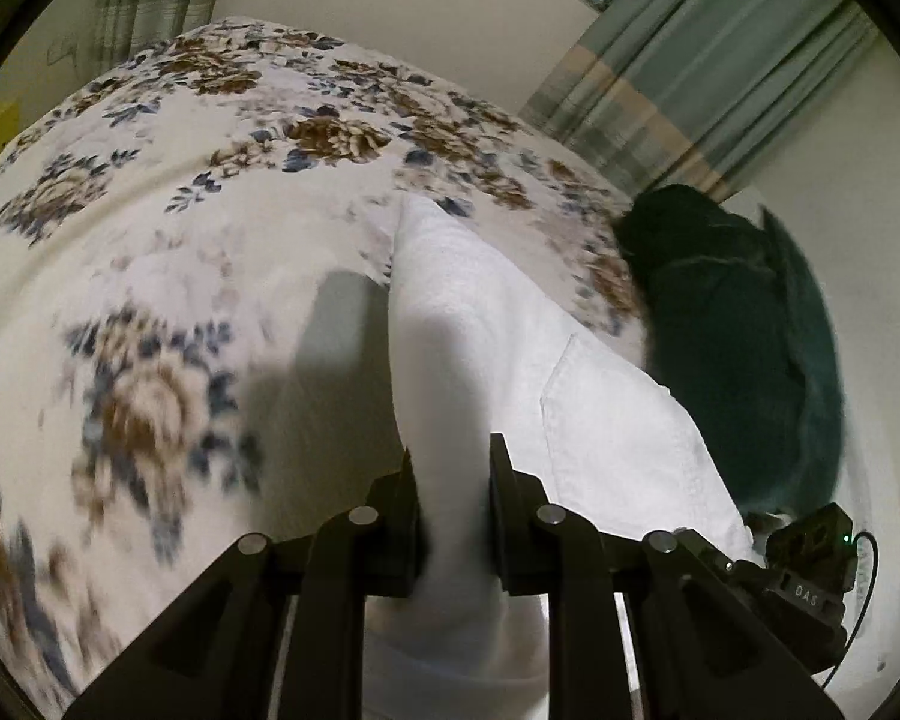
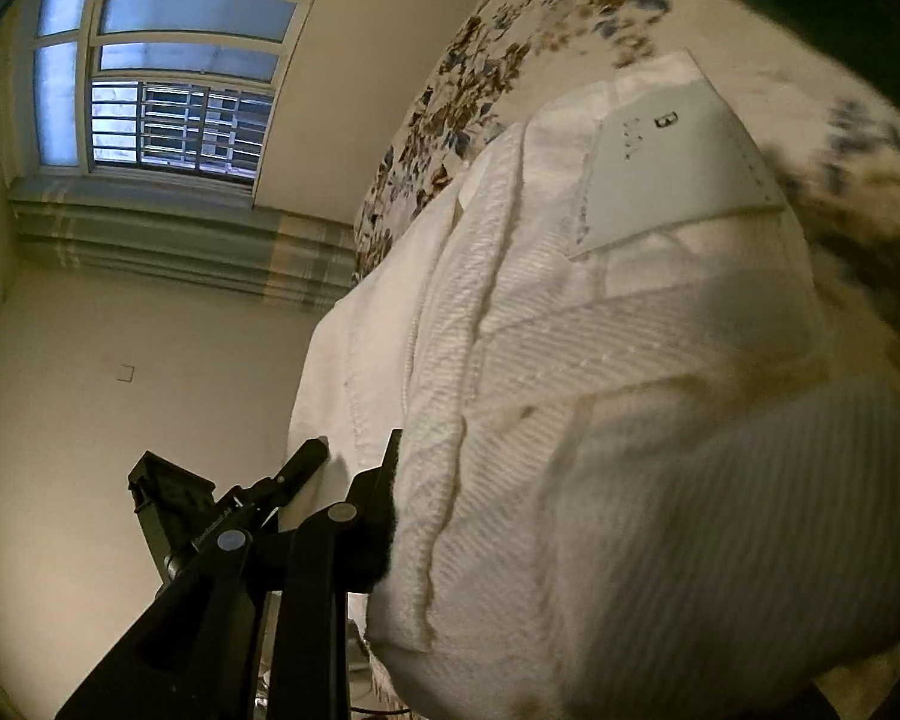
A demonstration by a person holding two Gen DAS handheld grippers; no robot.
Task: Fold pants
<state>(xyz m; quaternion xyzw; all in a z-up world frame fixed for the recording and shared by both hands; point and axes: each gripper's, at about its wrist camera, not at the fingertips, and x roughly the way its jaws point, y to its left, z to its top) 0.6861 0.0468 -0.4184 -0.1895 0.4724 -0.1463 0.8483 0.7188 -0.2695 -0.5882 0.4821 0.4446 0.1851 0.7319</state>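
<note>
White pants [image 1: 486, 324] lie on the floral bedspread [image 1: 168, 222], stretching from my left gripper toward the far middle, a back pocket facing up. My left gripper [image 1: 450, 468] is shut on a raised fold of the white pants, cloth pinched between its fingers. In the right wrist view the white pants [image 2: 600, 360] fill the right side, waistband and inner label [image 2: 678, 162] showing. My right gripper [image 2: 444, 480] is shut on the pants; only its left finger [image 2: 390, 462] shows, the other is hidden under the cloth. The other gripper [image 2: 306, 468] shows beside it.
A dark green garment [image 1: 732, 324] is heaped at the bed's right edge. Striped curtains [image 1: 690, 66] hang behind. A barred window [image 2: 174, 120] and a bare wall [image 2: 120, 420] show in the right wrist view. The floral bedspread [image 2: 510, 30] spreads beyond the pants.
</note>
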